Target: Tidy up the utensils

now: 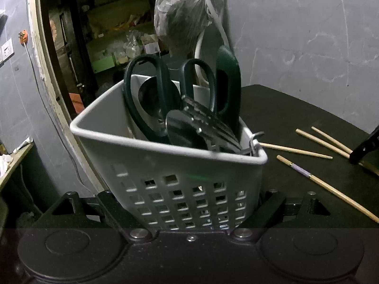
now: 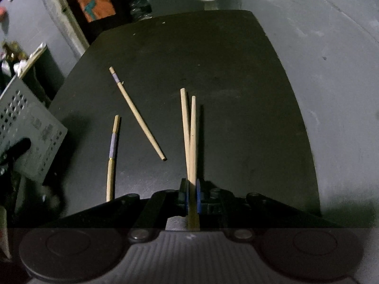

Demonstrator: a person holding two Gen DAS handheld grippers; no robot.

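The left gripper point(image 1: 189, 203) is being held spread around the lower part of a pale perforated basket point(image 1: 180, 172), its two dark fingers point(image 1: 111, 210) lying against the basket's left and right sides at the bottom centre of the left wrist view. The basket is being shown tilted, filling the middle of that frame. Inside it, dark-handled scissors point(image 1: 165, 90) are being carried upright, with a metal spoon point(image 1: 151, 99) behind the left loop, a dark flat-handled tool point(image 1: 227, 82) on the right, and dark metal utensil ends point(image 1: 201, 127) leaning toward the front rim. To the right of the basket, the dark desk point(image 1: 296, 108) is being seen with loose chopsticks lying on it.

In the right wrist view, the right gripper point(image 2: 192, 196) is being kept pressed together on two plain chopsticks point(image 2: 190, 132), pinched between blue pads point(image 2: 198, 196) at the lower centre. The pair is reaching up toward the frame's middle, tips slightly apart. Left of centre, a banded chopstick point(image 2: 137, 113) is lying diagonally on the desk point(image 2: 236, 71), and another banded chopstick point(image 2: 112, 156) is lying nearly vertical at lower left. The basket point(image 2: 28, 127) is being glimpsed at the left edge.
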